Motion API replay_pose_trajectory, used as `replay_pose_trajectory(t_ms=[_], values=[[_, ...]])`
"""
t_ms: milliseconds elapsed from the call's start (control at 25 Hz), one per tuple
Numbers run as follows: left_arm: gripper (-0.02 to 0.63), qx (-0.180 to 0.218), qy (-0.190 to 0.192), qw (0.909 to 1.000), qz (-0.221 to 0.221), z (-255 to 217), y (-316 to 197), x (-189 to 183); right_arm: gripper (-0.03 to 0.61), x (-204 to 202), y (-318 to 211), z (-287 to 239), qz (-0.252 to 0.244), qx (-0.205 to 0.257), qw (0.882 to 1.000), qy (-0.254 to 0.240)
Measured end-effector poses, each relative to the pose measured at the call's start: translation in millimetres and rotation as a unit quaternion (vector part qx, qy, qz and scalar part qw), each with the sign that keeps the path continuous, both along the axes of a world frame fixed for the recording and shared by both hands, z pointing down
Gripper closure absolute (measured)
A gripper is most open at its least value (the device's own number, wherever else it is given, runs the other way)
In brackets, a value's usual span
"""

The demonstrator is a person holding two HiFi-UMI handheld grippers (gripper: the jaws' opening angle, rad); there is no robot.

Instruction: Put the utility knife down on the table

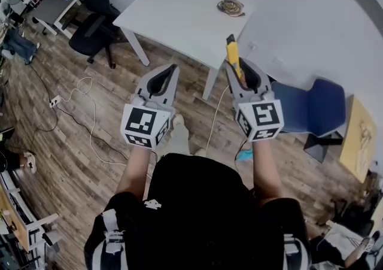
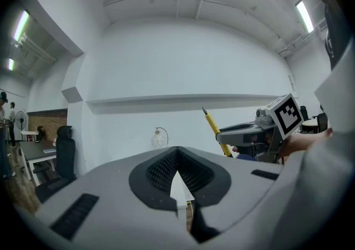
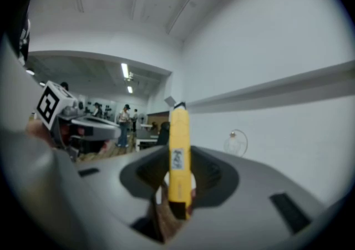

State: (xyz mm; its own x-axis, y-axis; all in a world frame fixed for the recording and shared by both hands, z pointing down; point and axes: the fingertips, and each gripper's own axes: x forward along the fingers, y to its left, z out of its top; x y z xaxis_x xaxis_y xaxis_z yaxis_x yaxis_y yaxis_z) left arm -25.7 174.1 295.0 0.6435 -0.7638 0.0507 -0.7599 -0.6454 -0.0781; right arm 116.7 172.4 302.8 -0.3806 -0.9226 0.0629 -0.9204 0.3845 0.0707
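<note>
Above the wooden floor (image 1: 78, 143), short of the white surface (image 1: 179, 17), the yellow utility knife (image 1: 232, 53) is gripped between the jaws of the right tool (image 1: 241, 70), its tip slanting upward. The left tool (image 1: 170, 70) is held alongside, closed on nothing.

Person at 6 o'clock: black short-sleeved top (image 1: 203, 215), small white logo (image 1: 152, 204), white sleeve stripes (image 1: 109, 231). Grey left gripper (image 1: 173, 68) and right gripper (image 1: 239, 65) — black ribbed pads (image 2: 191, 171), white cubes (image 1: 143, 124) with black square markers.
</note>
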Motion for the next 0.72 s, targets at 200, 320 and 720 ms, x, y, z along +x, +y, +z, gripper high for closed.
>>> replay_pose_trajectory(t_ms=[200, 320, 720], values=[[0.597, -0.001, 0.001, 1.0000, 0.006, 2, -17, 6, 0.440, 3, -16, 4, 0.003, -0.005, 1.000, 0.001], [0.597, -0.001, 0.001, 1.0000, 0.008, 2, -32, 7, 0.440, 4, -29, 3, 0.005, -0.007, 1.000, 0.003], [0.597, -0.012, 0.007, 0.9997, 0.020, 5, -112, 6, 0.440, -1, -101, 5, 0.010, -0.015, 1.000, 0.008]])
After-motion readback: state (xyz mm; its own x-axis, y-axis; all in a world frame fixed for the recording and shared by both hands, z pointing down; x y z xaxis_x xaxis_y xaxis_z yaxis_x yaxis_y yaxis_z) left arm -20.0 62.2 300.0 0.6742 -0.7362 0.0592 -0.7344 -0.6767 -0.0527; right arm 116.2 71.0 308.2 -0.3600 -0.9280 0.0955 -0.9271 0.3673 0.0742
